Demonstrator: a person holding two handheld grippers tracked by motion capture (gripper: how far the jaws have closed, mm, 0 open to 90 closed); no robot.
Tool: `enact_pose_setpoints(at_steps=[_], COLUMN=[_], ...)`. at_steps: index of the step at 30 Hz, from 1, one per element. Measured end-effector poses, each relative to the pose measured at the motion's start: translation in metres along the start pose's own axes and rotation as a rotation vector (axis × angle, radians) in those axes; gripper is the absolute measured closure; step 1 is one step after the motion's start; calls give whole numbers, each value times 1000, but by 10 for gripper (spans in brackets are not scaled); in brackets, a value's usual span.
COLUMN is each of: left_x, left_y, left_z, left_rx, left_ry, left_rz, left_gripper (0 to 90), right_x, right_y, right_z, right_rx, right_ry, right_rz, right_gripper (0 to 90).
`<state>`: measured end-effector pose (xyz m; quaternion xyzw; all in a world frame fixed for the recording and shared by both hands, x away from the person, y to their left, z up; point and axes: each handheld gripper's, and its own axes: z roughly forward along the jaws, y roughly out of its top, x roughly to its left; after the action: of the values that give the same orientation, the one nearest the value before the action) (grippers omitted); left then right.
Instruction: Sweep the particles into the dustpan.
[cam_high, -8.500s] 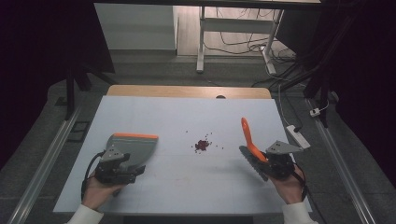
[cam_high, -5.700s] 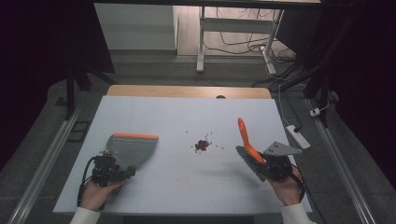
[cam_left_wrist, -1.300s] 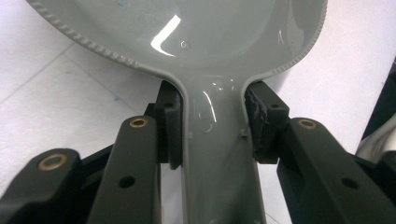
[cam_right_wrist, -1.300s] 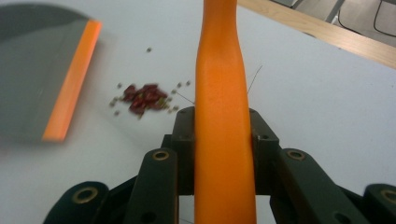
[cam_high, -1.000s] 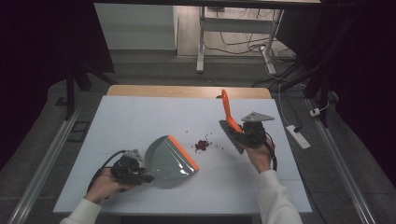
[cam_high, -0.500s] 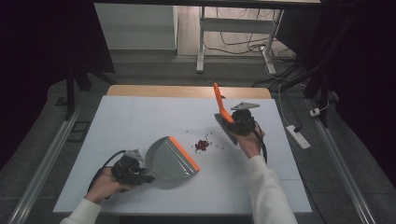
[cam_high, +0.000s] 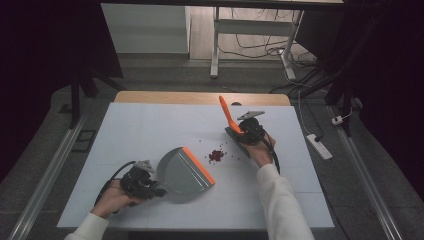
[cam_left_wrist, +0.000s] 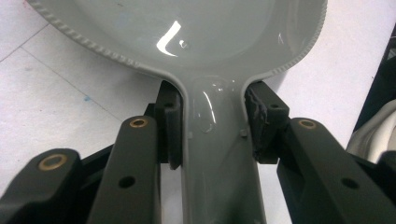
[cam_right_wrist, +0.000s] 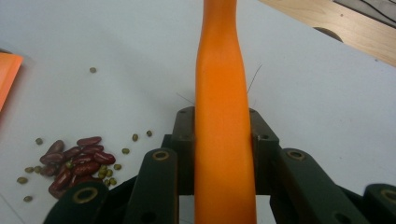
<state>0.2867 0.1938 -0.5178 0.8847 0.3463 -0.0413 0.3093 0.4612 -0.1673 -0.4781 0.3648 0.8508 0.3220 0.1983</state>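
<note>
A grey dustpan (cam_high: 182, 170) with an orange lip (cam_high: 198, 165) lies on the white table, its lip facing a small heap of red beans (cam_high: 216, 155). My left gripper (cam_high: 150, 187) is shut on the dustpan's grey handle (cam_left_wrist: 217, 154). My right gripper (cam_high: 245, 131) is shut on a brush with an orange handle (cam_right_wrist: 222, 116) that sticks up and away from me. In the right gripper view the beans (cam_right_wrist: 77, 161) lie at lower left, with small green seeds (cam_right_wrist: 135, 137) scattered around them. The brush head sits just right of the heap.
The white tabletop (cam_high: 150, 125) ends in a wooden strip (cam_high: 200, 98) at the far side. Behind the table stand a white frame (cam_high: 216, 40) and loose cables on the floor. A power strip (cam_high: 318, 146) lies on the floor at the right.
The left gripper turned the dustpan and slid it toward the beans. The right gripper carried the brush from the near right to just beyond the heap, still shifting left.
</note>
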Motion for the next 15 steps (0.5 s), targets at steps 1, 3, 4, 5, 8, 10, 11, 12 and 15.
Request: enact_pose_setpoints(at_steps=[1,3,4,5,8,10,11,12,15], left_x=[1,1,1,1,1,1,1,1,1], left_y=[0,0,0,0,0,0,0,0,1], left_z=[0,0,0,0,0,0,1,1,1], left_rx=[0,0,0,0,0,0,1,3,3], left_ry=[-3,-4,-4,-4,-3,-5,-5,-8,-11], left_rz=[-1,-1,-1,-1,-3,-4,-6,-8,-11], left_gripper=[621,621,621,621,621,621,621,621,621], right_x=[1,4,4,5,11,15,17,19,22], right_y=[2,4,4,5,6,7,7,7,7], right_z=[3,7,7,9,13,14,15,15,15], right_rx=[14,29,29,30,35,37,37,35,32], right_ry=[-3,6,6,22,35,39,42,43,45], right_rz=[-9,-13,-13,-6,6,-10,-18,-26,-30], right_gripper=[700,700,700,700,700,701,701,701,700])
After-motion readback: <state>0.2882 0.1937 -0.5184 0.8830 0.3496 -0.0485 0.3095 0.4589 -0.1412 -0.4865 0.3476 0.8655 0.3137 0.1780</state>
